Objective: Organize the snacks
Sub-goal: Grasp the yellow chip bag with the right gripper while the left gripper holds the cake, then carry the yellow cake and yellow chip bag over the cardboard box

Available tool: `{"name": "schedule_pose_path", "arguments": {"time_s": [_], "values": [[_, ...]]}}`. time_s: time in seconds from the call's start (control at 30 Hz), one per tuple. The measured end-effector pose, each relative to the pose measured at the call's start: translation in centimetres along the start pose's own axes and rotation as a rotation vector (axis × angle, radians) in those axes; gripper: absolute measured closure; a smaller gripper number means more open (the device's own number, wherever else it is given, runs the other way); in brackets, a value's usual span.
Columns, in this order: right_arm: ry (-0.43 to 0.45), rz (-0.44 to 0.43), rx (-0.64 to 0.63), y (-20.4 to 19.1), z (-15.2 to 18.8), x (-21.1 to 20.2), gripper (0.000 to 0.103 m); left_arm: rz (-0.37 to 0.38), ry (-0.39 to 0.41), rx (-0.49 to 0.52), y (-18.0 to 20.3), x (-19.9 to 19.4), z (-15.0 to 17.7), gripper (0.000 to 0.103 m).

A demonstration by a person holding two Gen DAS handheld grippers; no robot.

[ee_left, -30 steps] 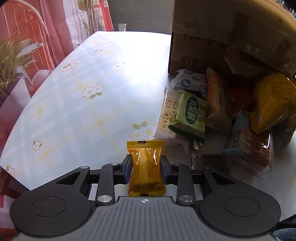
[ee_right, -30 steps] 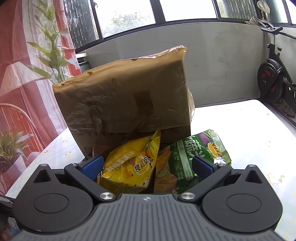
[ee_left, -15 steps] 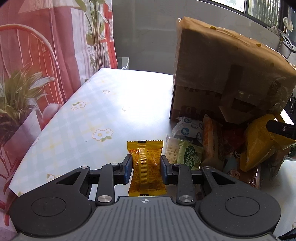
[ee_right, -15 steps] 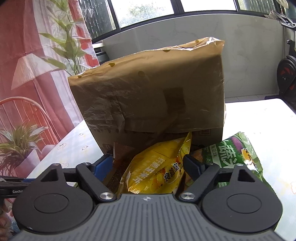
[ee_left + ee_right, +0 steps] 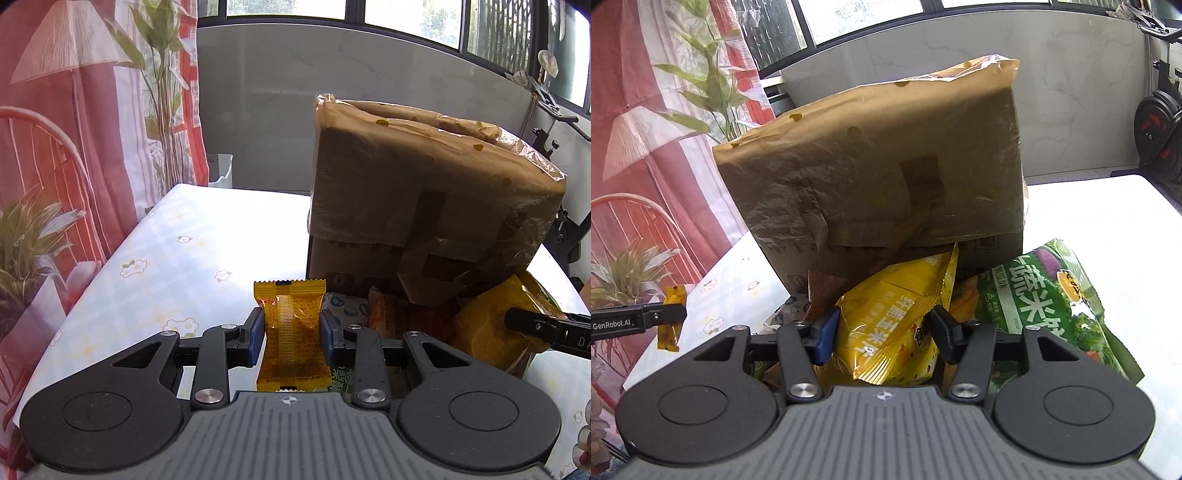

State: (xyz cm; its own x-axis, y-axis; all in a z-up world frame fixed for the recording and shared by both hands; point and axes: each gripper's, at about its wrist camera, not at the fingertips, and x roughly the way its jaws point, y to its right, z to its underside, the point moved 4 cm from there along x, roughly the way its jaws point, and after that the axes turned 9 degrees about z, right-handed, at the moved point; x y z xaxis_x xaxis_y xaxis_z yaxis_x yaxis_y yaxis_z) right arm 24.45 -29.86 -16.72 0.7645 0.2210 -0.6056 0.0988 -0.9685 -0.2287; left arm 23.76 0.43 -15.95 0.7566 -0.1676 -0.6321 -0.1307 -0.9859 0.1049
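Observation:
My left gripper [image 5: 291, 334] is shut on a small orange snack packet [image 5: 290, 332] and holds it upright above the table; the packet also shows at the left of the right wrist view [image 5: 670, 321]. My right gripper [image 5: 882, 332] is shut on a yellow chip bag [image 5: 897, 328], lifted in front of the cardboard box [image 5: 886, 166]. The yellow bag also shows at the right of the left wrist view [image 5: 495, 328]. A pile of small snack packets [image 5: 384, 310] lies at the foot of the box [image 5: 424, 199].
A green veggie chip bag [image 5: 1056, 299] lies right of the yellow bag. The floral tablecloth [image 5: 177, 258] spreads to the left. A red curtain [image 5: 55, 147] and plants stand beyond the table's left edge. An exercise bike [image 5: 1160, 122] stands at the far right.
Both grippers have risen and tilted up. The left lifted the orange packet off the table. The right closed on the yellow bag and raised it.

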Motion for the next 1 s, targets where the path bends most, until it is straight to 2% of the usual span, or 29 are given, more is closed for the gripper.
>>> {"name": "schedule_pose_path", "arguments": {"time_s": [0.17, 0.33, 0.57, 1.0], "values": [[0.021, -0.027, -0.001, 0.1, -0.2, -1.7, 0.052, 0.016, 0.021, 0.015, 0.9, -0.5, -0.6, 0.07], [0.078, -0.055, -0.025, -0.5, -1.0, -3.8, 0.053, 0.034, 0.048, 0.029, 1.6, -1.3, -1.3, 0.07], [0.182, -0.096, -0.055, -1.2, -2.9, -7.0, 0.053, 0.052, 0.113, 0.058, 2.8, -2.3, -3.6, 0.07], [0.403, -0.111, -0.087, -1.7, -8.8, -11.6, 0.053, 0.101, 0.248, 0.115, 6.2, -3.5, -9.1, 0.07]]}}
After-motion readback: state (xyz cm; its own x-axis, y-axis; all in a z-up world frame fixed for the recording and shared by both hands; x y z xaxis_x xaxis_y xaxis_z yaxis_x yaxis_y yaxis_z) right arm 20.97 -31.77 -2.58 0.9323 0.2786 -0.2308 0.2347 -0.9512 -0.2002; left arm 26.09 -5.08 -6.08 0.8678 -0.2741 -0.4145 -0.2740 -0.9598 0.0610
